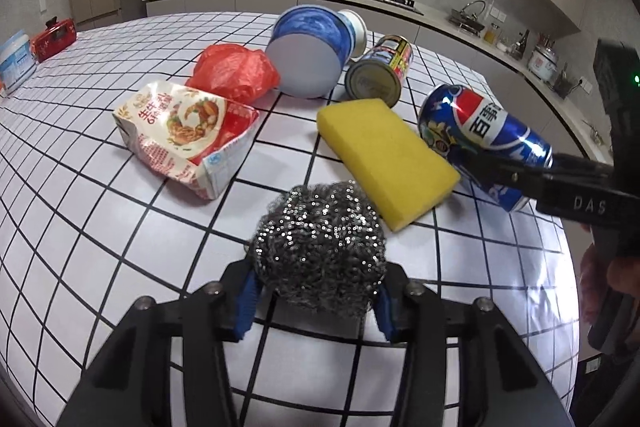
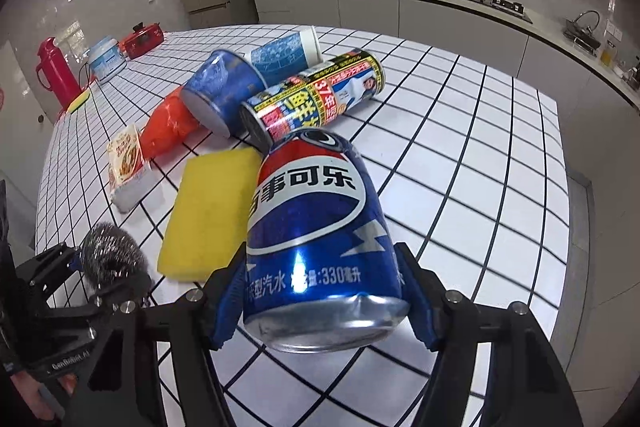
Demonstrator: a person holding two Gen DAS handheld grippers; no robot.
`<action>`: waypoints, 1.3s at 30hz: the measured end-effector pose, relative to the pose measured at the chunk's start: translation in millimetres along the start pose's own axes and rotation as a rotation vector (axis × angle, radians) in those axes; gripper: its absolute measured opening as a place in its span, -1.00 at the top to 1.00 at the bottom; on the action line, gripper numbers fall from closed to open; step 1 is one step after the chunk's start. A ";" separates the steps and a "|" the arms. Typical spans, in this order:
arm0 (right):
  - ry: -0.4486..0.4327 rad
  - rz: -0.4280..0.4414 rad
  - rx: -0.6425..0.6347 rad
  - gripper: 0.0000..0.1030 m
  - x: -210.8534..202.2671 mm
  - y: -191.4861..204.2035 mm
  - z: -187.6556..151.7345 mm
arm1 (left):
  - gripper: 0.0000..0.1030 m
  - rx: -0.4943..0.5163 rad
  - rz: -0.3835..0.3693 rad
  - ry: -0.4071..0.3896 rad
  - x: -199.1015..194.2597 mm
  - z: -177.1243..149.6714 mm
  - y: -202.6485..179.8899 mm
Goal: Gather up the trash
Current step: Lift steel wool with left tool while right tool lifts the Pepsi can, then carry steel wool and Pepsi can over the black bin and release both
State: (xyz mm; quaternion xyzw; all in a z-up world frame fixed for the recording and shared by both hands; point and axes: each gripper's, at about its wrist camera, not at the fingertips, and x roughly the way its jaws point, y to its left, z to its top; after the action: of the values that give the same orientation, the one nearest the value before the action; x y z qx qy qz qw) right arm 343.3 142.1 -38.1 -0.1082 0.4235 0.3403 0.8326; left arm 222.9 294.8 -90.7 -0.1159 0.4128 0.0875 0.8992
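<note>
On the worktop (image 1: 100,227), left to right:
Packet (image 1: 186,137): crumpled snack wrapper, lying flat, well left of the sponge; untouched.
Red bag (image 1: 234,73): bunched plastic just behind the packet, touching the tub.
Tub (image 1: 310,53): blue and white, on its side, base toward the left camera; a second cup (image 2: 286,53) lying behind it.
Tin (image 1: 380,71): printed can on its side, just right of the tub, beyond the sponge.
Sponge (image 1: 386,157): yellow, flat, between scourer and cola can, near both.
Scourer (image 1: 320,247): steel wool ball in the near foreground, between the blue pads of the left tool (image 1: 316,303); pads pressed into both flanks, so gripped.
Cola can (image 2: 320,239): blue, dented at the near rim, tilted with its far end up; blue pads of the right tool (image 2: 324,307) closed against both sides near the base, so gripped.
Step in hand, as judged: both pickups at the grasp stage, one item per tool; whether either is clear of the worktop, cannot tell.
Next move, as judged: lift both straight up, keeping the can from slipping on its smooth wall, then carry to a bin; no bin in either view, so direction unknown.
Left to collect: packet, red bag, tub, cup, tin; sponge possibly not trash.
Caution: can close to sponge and tin, so a clean vertical lift to avoid knocking them.
</note>
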 end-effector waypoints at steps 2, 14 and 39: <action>0.016 0.010 0.002 -0.40 1.6 2.0 -2.2 | 0.06 0.001 0.002 0.001 -1.0 -0.9 -0.2; 0.027 -0.055 -0.013 -0.30 -4.1 10.0 1.6 | 0.12 -0.003 -0.030 -0.013 -4.6 -1.8 -0.2; -0.119 -0.130 0.118 -0.29 -154.3 -34.9 -114.8 | 0.12 0.135 -0.147 -0.062 -46.3 -38.8 -120.4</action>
State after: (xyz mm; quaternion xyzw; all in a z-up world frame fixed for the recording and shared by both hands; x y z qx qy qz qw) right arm 230.5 -10.9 7.4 -0.0660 0.3847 0.2661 0.8814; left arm 195.5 165.7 -63.5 -0.0823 0.3802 -0.0033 0.9212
